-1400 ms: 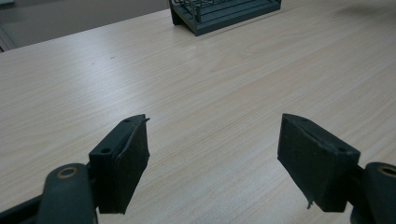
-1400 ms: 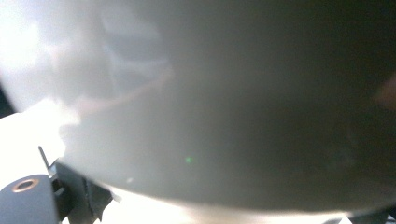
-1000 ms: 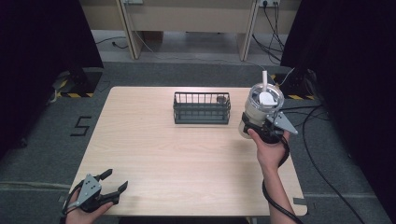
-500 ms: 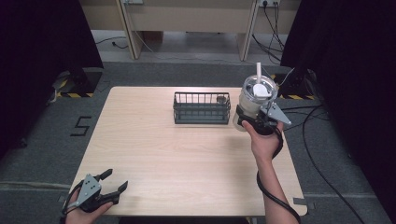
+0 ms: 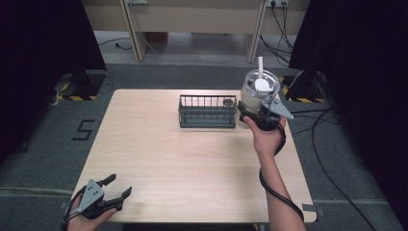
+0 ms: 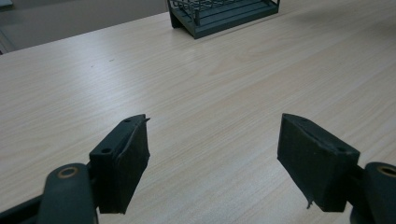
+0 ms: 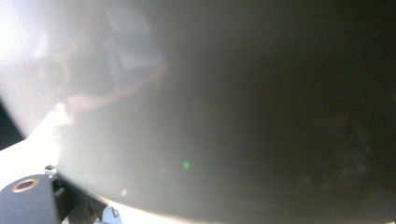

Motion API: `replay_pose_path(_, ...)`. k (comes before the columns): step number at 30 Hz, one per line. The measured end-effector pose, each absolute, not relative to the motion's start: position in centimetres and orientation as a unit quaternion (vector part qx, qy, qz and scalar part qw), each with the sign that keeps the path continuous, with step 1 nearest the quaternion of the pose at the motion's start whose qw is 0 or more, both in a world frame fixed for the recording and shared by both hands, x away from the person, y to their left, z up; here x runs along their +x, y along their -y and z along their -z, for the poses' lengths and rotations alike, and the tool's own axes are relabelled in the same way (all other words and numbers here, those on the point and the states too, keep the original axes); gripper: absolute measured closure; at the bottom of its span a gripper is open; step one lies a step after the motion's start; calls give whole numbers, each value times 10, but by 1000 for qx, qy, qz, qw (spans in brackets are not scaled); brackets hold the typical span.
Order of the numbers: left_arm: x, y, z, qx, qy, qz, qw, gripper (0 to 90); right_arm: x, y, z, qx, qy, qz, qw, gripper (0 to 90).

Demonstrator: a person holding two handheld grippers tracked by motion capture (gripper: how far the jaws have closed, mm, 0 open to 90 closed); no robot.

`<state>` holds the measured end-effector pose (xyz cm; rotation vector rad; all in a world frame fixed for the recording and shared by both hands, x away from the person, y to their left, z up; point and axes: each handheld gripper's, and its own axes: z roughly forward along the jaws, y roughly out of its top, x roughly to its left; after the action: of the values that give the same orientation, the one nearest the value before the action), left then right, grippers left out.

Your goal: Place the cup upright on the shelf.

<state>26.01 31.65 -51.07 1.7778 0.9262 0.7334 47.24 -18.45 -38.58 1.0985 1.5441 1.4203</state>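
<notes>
A clear round jar point(image 5: 260, 91) with a white scoop standing in it is held up off the table, just right of the wire basket point(image 5: 207, 111). My right gripper point(image 5: 262, 120) is shut on the jar's lower wall from the near side. In the right gripper view the jar's blurred pale wall point(image 7: 210, 116) presses close against the camera. At the table's near left corner my left gripper point(image 5: 120, 185) rests open, its jaws wide apart point(image 6: 212, 135) over bare wood with nothing between them.
The dark wire basket point(image 6: 219, 14) stands at the back middle of the light wooden table point(image 5: 192, 163), with a small dark round object point(image 5: 227, 102) at its right end. Cables lie on the floor to the right point(image 5: 327, 130).
My right gripper has carried the jar a little to the left and farther away, closer to the basket's right end. The left gripper has not moved.
</notes>
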Motion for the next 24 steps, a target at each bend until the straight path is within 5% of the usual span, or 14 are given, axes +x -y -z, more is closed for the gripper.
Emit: replay_pose_path(24,260,-317,510,727,-381,-301,485,243,505,155,369,416,-611,-560,374,102)
